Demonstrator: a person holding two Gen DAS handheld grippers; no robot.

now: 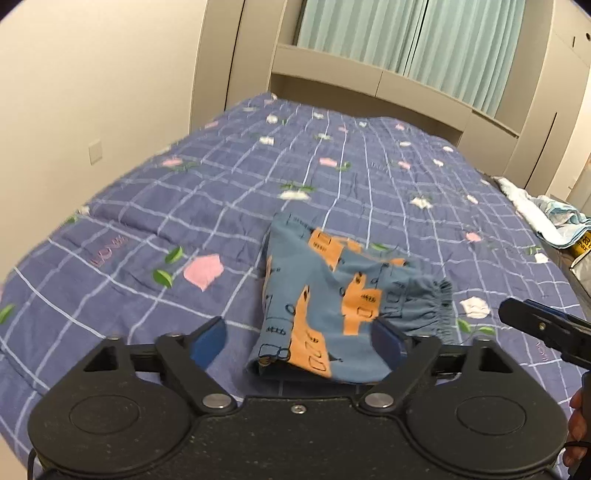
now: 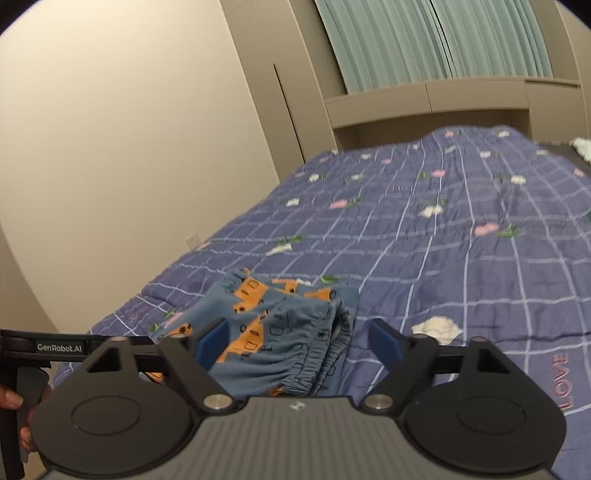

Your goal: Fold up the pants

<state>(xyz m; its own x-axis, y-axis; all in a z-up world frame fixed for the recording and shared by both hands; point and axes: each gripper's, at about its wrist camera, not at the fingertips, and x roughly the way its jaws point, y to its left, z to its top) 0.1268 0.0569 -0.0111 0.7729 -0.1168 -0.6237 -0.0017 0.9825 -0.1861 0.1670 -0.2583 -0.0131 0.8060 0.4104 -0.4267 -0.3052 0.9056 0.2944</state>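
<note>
The pants (image 1: 332, 310) are lying folded in a small bundle on the bed (image 1: 221, 192), near its front edge. You are holding your left gripper (image 1: 299, 339) and right gripper (image 2: 299, 338) wide apart just over the pants, gripping nothing.

Two views, each from just behind a gripper, looking forward and down along its fingers over the bed (image 1: 229, 177). Left view close above the pants (image 1: 332, 306), with the right gripper (image 1: 543, 325) poking in at its right edge. Right view just as close, from the other side, pants (image 2: 280, 332) low and left of middle. Shared: pants, bed (image 2: 461, 240), curtain (image 1: 406, 33), wall (image 1: 92, 92).
</note>
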